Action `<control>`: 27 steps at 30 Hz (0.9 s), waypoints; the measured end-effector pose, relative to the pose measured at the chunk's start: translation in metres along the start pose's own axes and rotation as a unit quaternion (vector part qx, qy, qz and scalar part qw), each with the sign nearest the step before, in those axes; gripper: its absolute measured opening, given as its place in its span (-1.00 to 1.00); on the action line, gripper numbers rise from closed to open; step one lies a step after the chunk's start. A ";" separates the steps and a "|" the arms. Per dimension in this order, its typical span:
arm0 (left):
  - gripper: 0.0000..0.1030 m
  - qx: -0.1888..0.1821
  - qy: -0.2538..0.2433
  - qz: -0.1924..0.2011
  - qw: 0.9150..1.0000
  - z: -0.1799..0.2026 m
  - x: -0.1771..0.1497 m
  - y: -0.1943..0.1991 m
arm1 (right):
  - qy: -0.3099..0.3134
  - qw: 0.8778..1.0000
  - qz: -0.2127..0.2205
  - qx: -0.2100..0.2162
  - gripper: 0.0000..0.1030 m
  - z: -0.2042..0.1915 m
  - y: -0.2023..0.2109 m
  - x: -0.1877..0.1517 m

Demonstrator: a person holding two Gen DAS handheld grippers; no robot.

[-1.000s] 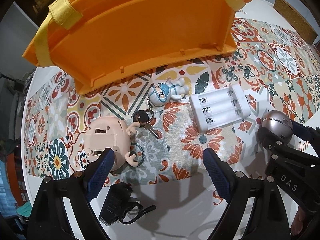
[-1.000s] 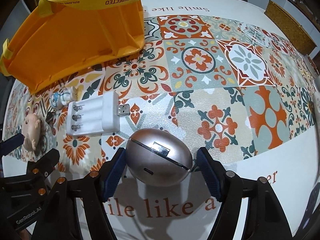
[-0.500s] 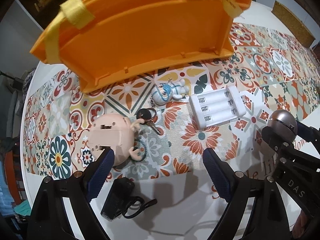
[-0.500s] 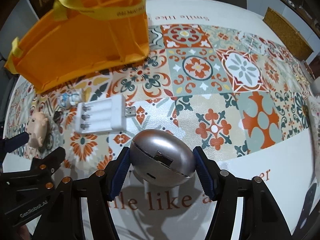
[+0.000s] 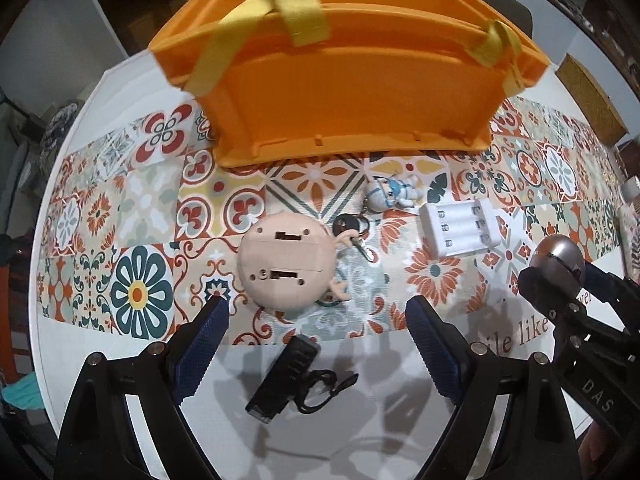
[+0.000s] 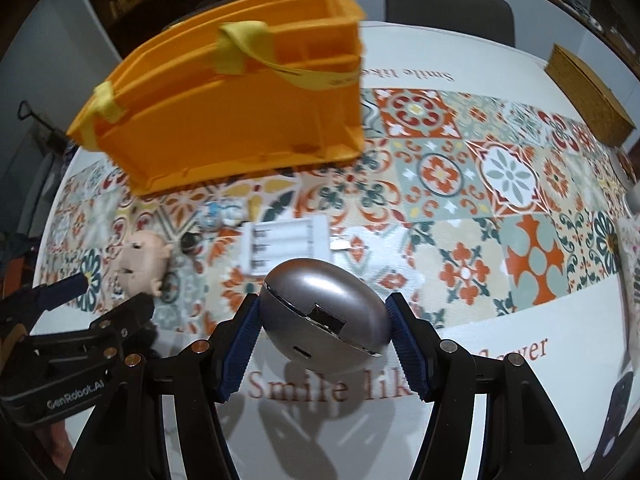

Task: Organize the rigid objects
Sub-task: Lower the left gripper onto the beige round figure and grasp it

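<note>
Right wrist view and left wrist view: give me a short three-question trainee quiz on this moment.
1. True or false: the right claw is shut on the silver egg-shaped case.
2. What lies on the table between the left claw's fingers? A) black device B) white battery charger C) orange basket
3. Fill in: the key lies next to the ___ toy head.

Key: 1 true; 2 A; 3 beige

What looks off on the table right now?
The peach round toy lies face down, its slotted back up, partly over the key ring. The orange organizer leans tilted rather than sitting flat. The right hand-held gripper grips the silver egg-shaped case, whose seam looks slightly agape.
</note>
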State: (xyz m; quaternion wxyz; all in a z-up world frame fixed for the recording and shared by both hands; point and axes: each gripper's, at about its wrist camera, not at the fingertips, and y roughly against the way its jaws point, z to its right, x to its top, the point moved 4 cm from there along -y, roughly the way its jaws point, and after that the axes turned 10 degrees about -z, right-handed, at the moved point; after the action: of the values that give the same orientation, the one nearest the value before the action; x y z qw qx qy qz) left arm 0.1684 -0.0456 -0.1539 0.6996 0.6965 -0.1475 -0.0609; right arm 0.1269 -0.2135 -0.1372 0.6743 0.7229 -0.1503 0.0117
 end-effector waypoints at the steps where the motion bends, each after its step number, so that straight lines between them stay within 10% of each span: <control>1: 0.76 -0.002 0.002 0.000 1.000 -0.003 0.001 -0.001 | 0.004 1.000 0.001 -0.002 0.23 -0.004 0.001 0.000; 27: 0.69 -0.023 -0.002 -0.044 0.999 -0.025 0.039 -0.066 | -0.003 0.999 -0.031 -0.008 0.23 -0.020 -0.033 0.018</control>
State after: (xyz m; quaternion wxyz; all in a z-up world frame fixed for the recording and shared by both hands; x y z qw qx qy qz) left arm 0.2213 -0.0343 -0.2147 0.7118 0.6859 -0.1165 -0.0964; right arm 0.1555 -0.1961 -0.1640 0.6794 0.7221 -0.1296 -0.0123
